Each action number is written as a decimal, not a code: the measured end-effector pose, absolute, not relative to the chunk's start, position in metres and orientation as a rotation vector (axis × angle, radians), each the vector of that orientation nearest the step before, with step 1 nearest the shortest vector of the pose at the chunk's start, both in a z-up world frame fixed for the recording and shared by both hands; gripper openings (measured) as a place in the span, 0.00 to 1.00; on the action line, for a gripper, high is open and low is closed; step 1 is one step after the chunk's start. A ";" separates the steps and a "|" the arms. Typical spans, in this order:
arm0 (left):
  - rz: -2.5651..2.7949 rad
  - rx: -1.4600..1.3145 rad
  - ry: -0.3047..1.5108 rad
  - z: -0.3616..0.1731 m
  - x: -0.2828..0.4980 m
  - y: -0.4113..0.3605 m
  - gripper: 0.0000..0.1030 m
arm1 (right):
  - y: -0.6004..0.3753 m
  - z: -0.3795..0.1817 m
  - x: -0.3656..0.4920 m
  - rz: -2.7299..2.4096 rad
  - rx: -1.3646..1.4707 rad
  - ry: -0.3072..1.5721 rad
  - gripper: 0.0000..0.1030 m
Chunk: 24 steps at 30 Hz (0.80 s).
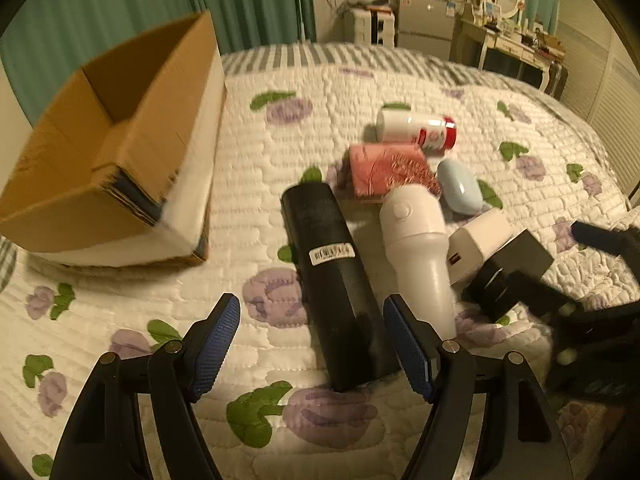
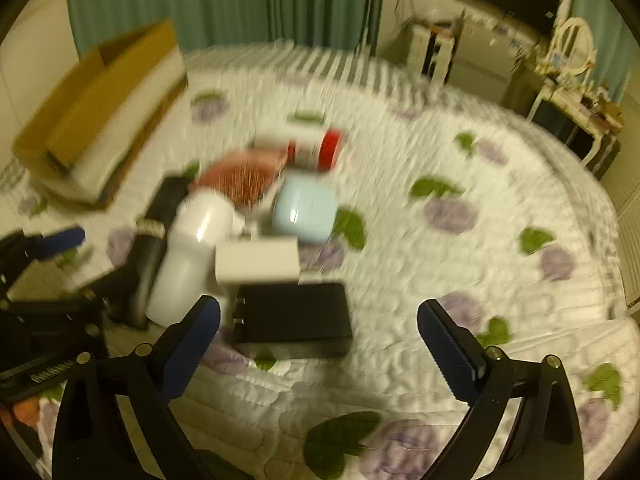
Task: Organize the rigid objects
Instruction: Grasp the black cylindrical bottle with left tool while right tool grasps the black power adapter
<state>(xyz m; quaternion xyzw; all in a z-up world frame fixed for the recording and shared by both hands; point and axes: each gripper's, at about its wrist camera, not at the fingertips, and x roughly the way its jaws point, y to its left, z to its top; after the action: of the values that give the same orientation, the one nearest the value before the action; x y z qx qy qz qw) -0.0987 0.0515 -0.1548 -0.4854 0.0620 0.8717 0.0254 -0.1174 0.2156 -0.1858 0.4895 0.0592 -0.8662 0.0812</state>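
Several rigid objects lie clustered on a floral quilt. A long black box [image 1: 334, 280] lies between the tips of my open, empty left gripper [image 1: 312, 320]. Beside it are a white handheld device [image 1: 420, 248], a white charger [image 1: 478, 242], a black adapter [image 1: 512, 268], a pink box [image 1: 386, 168], a light blue case [image 1: 460, 192] and a white bottle with a red cap [image 1: 416, 130]. My right gripper [image 2: 320, 328] is open and empty, just in front of the black adapter [image 2: 292, 320]. An open cardboard box [image 1: 116, 140] stands at the left.
The bed's far edge meets green curtains [image 1: 160, 0]. A small fridge [image 1: 424, 24] and a dressing table with a mirror [image 1: 516, 36] stand beyond the bed at the right. The right gripper shows at the right edge of the left wrist view [image 1: 600, 300].
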 end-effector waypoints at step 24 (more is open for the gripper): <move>2.590 -1.542 0.144 -0.155 -0.117 0.054 0.39 | 0.228 -0.184 -0.115 -2.590 1.408 0.130 0.65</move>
<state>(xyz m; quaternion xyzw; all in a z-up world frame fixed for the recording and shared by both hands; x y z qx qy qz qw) -0.1171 0.0544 -0.1551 -0.5099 0.0476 0.8567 0.0619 -0.1149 0.2279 -0.1836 0.4751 0.0437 -0.8737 0.0954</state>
